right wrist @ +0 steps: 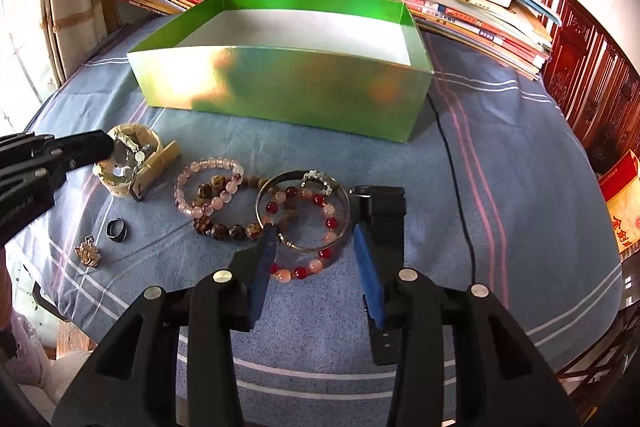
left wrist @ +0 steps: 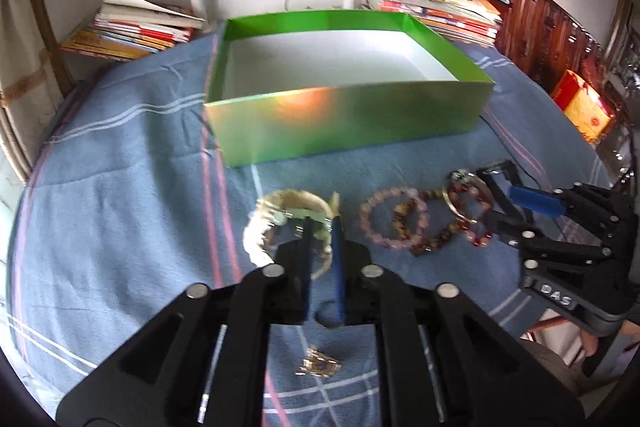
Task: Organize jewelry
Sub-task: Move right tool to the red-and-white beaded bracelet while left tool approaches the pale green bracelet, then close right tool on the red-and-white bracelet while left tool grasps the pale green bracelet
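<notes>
Blue striped cloth (right wrist: 500, 195) carries bracelets at six o'clock of the empty green box (right wrist: 280, 95). Left gripper (left wrist: 320, 227) pinches the cream bracelet (left wrist: 280, 211); right gripper (right wrist: 314, 239) stands apart around the silver bangle (right wrist: 304, 211), risking snagging neighbouring beads.

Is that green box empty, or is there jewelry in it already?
Empty as far as shown: the box shows only bare white floor; near corners are hidden.

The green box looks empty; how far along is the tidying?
Nothing is done: the green box holds nothing. In hand: the left hand-held gripper is at the pale bracelet, the right hand-held gripper straddles the metal bangle. Beaded bracelets and small pieces remain.
</notes>
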